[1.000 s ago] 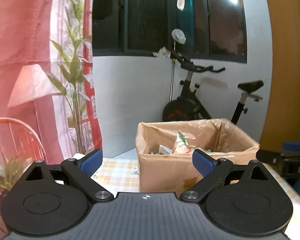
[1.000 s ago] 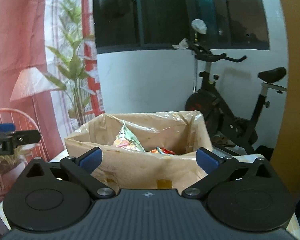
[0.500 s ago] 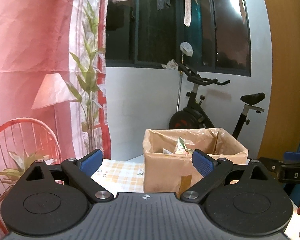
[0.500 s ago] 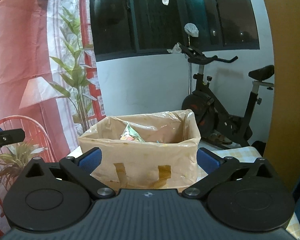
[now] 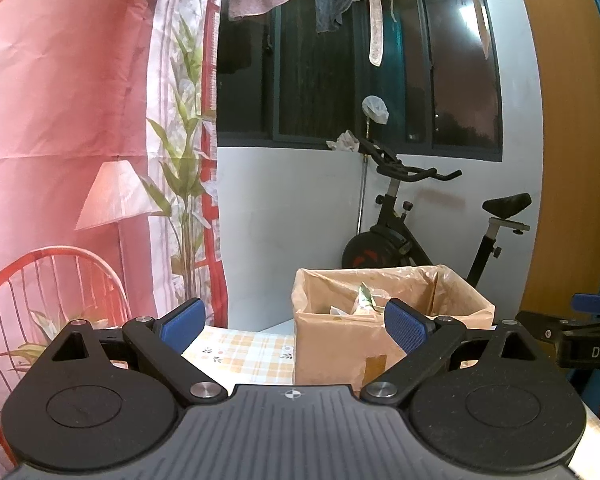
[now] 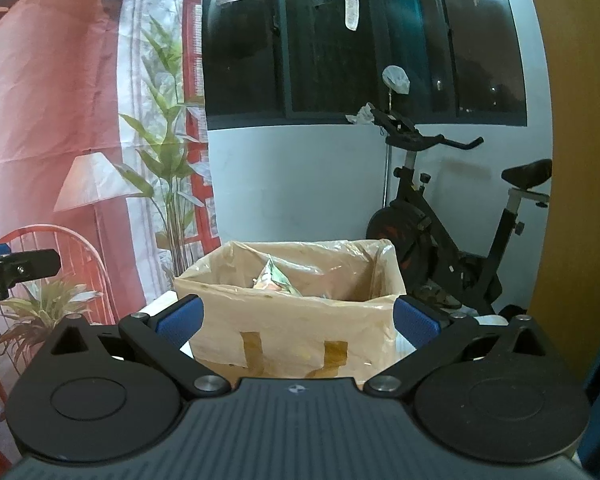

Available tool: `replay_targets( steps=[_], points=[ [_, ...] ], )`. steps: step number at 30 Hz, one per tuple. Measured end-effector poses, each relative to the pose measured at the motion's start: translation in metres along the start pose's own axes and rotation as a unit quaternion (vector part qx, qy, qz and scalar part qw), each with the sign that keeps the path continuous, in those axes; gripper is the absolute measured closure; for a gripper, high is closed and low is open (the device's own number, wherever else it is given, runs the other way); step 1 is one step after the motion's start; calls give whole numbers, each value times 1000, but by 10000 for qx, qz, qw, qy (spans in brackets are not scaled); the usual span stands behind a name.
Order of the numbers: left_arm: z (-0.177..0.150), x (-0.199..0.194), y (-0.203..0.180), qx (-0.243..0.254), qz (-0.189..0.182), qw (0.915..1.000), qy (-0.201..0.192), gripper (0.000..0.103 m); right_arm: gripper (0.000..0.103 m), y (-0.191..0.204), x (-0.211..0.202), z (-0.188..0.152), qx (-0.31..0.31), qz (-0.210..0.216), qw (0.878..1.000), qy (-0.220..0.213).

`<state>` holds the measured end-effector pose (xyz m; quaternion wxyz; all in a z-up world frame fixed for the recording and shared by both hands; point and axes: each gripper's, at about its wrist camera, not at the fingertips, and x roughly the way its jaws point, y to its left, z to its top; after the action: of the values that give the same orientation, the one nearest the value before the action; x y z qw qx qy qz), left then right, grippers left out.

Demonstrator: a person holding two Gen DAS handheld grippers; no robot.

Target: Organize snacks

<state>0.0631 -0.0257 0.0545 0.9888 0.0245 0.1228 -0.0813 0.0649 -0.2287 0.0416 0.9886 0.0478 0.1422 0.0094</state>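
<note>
Straight ahead of both tongs, and slightly below their line of sight, sits the cardboard box [image 6: 292, 320], lined with a thin plastic bag and patched with tape strips on its near face. I read the right gripper [image 6: 296, 318] as spread wide with nothing between the blue pads; the box fills the gap between its fingers, so this tong is squarely lined up on it. The left gripper [image 5: 294, 326] is likewise spread and empty, but from it the box [image 5: 380, 340] lies ahead and off to the right, partly behind the right-hand pad. My judgement: the right hand has the more direct line to the box, though neither tong is touching it and both stand back from it. The box's long axis runs across the right tong's view, its broad taped side facing me. Inside, one snack packet [image 6: 274, 278] pokes up on end near the middle, also seen from the left wrist [image 5: 364, 302]; whatever else lies in the box is hidden below the rim and the crumpled liner. The checked tablecloth [image 5: 252, 354] shows only as a patch left of the box; the rest of the table is cut off by the tong bodies, so I cannot tell whether any snacks remain loose on it. Packet print is too small to read. The other tong appears only as a sliver at each frame edge.
</note>
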Motion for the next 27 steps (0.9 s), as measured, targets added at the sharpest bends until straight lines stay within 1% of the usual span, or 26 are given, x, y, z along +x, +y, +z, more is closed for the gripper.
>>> replay_targets(
  steps=[6, 27],
  points=[
    [0, -3, -1, -30, 51, 10000, -9, 6, 0, 5, -1, 2, -88, 28, 10000, -21],
    [-2, -5, 3, -97, 11, 10000, -8, 6, 0, 5, -4, 1, -66, 56, 9999, -73]
  ],
)
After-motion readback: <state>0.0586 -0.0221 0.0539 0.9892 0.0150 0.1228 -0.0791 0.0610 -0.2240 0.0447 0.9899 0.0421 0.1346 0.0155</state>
